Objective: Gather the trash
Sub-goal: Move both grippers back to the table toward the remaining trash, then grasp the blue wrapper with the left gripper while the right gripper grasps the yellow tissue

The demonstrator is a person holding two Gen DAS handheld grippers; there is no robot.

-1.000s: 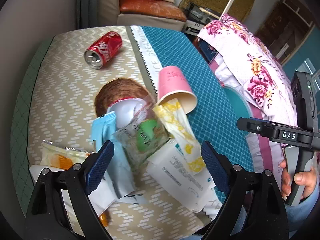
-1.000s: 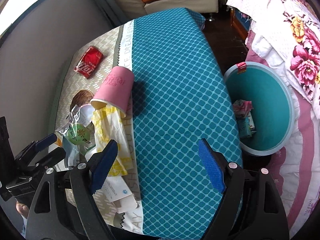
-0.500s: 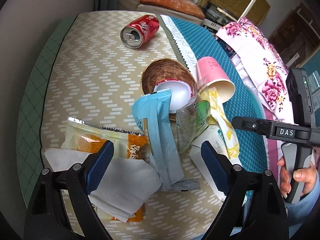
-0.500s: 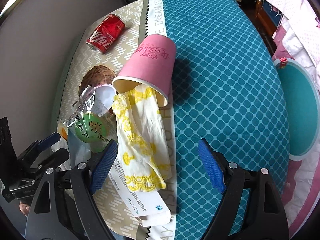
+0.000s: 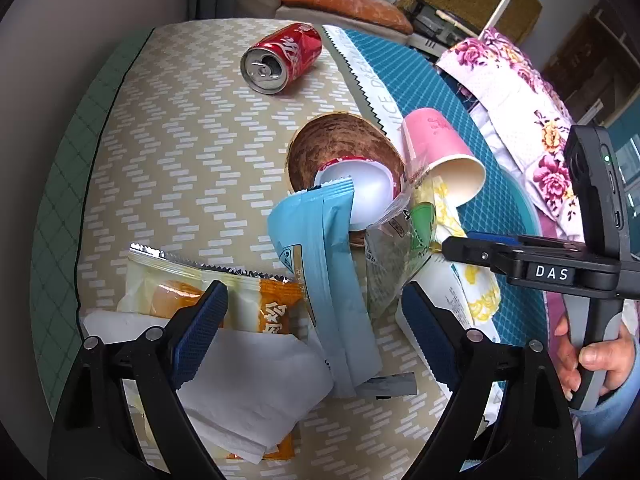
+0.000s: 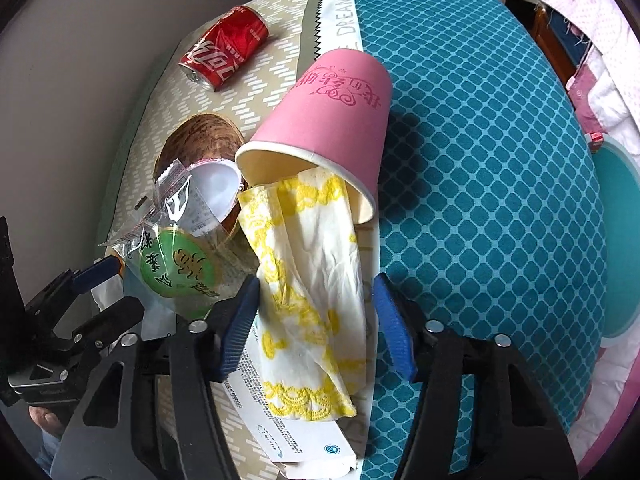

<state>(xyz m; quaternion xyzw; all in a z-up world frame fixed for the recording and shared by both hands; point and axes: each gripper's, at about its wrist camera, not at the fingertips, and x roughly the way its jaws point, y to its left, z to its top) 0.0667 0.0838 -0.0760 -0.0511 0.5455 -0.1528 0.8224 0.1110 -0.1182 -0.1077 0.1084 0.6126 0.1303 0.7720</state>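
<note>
The yellow napkin (image 6: 316, 280) lies between the spread fingers of the right gripper (image 6: 316, 320), poking out of the tipped pink cup (image 6: 332, 120). The left gripper (image 5: 316, 332) is spread over the blue wrapper (image 5: 324, 280)

Soft even daylight, sharp focus, heavy fisheye bending, dark vignetted corners.

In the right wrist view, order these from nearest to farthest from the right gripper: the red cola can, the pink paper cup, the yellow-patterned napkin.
1. Yellow-patterned napkin: lies between the fingers of the right gripper, which is open.
2. Pink paper cup: on its side just beyond, its mouth over the napkin's far end.
3. Red cola can: far left, lying on the beige cloth.
</note>
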